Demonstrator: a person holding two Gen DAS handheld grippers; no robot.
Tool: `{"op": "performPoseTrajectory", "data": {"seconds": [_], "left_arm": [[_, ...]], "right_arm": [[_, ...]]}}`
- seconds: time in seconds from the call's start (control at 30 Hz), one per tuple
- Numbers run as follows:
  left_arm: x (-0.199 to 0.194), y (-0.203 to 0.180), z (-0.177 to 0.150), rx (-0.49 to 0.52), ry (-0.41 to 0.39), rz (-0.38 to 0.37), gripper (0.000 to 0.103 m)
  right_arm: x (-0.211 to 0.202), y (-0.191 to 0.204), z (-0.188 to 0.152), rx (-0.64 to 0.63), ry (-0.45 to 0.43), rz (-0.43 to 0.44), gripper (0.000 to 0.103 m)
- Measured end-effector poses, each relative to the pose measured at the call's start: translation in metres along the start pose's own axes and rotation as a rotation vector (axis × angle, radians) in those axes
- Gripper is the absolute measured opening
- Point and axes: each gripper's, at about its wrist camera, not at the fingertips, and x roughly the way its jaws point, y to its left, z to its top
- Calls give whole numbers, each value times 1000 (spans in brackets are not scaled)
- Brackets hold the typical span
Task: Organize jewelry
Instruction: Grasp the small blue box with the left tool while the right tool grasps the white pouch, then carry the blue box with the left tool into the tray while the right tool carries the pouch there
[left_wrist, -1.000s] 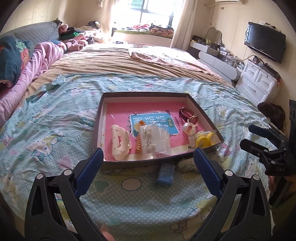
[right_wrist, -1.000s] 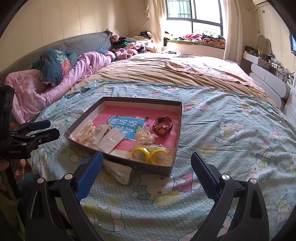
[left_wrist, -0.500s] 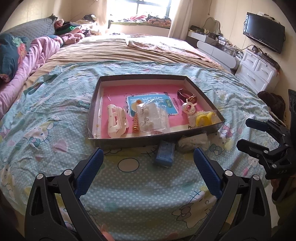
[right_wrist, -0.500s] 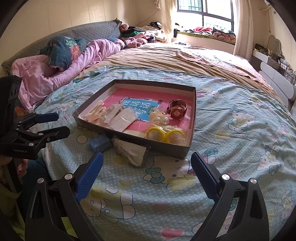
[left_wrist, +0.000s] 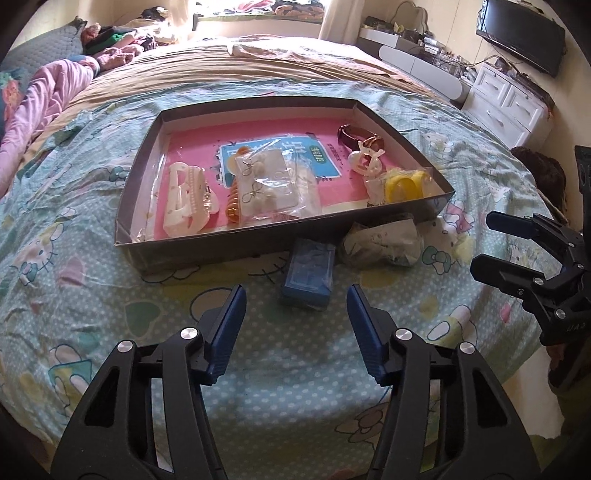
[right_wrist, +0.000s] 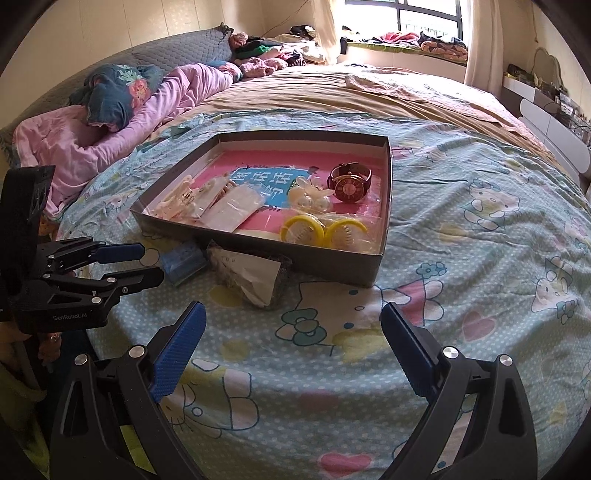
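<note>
A shallow dark box (left_wrist: 255, 240) (right_wrist: 332, 264) with a pink floor lies on the bed. It holds a cream hair claw (left_wrist: 186, 201), a bag of earrings (left_wrist: 264, 184), a brown watch (right_wrist: 349, 182), a white bunny clip (right_wrist: 308, 195) and yellow rings (right_wrist: 321, 230). A small blue box (left_wrist: 310, 273) (right_wrist: 183, 262) and a crumpled plastic bag (left_wrist: 382, 240) (right_wrist: 247, 273) lie on the bedspread in front of it. My left gripper (left_wrist: 295, 299) is open and empty, just short of the blue box. My right gripper (right_wrist: 291, 325) is open and empty, near the bag.
The Hello Kitty bedspread (right_wrist: 480, 258) covers the near bed. Pink bedding and pillows (right_wrist: 110, 122) lie at the far left. White drawers (left_wrist: 509, 99) and a TV (left_wrist: 524, 33) stand at the right. The bed edge drops off near both grippers.
Both grippers have come forward and tilted down toward the bed. The left gripper's fingers have narrowed and now frame the blue box. The items have not moved.
</note>
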Motion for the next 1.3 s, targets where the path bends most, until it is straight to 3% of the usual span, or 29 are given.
{"op": "performPoseTrajectory", "data": {"seconds": [0.2, 0.3, 0.53, 0.73, 0.8, 0.9, 1.3], "left_arm": [[19, -1, 7, 7, 23, -12, 37], [26, 2, 8, -5, 33, -44, 25], [17, 9, 5, -17, 13, -26, 25], [0, 22, 7, -50, -24, -44, 25], [-3, 24, 8, -58, -31, -49, 25], [-8, 26, 10, -58, -48, -52, 25], [-42, 48, 17, -108, -144, -20, 25]], "right_arm": [[14, -5, 2, 21, 24, 14, 95], [23, -2, 3, 14, 38, 23, 95], [46, 6, 9, 48, 69, 63, 93], [69, 19, 15, 75, 93, 86, 72], [73, 22, 16, 77, 86, 90, 58], [73, 26, 18, 61, 72, 101, 49], [37, 34, 22, 25, 20, 139, 44]]}}
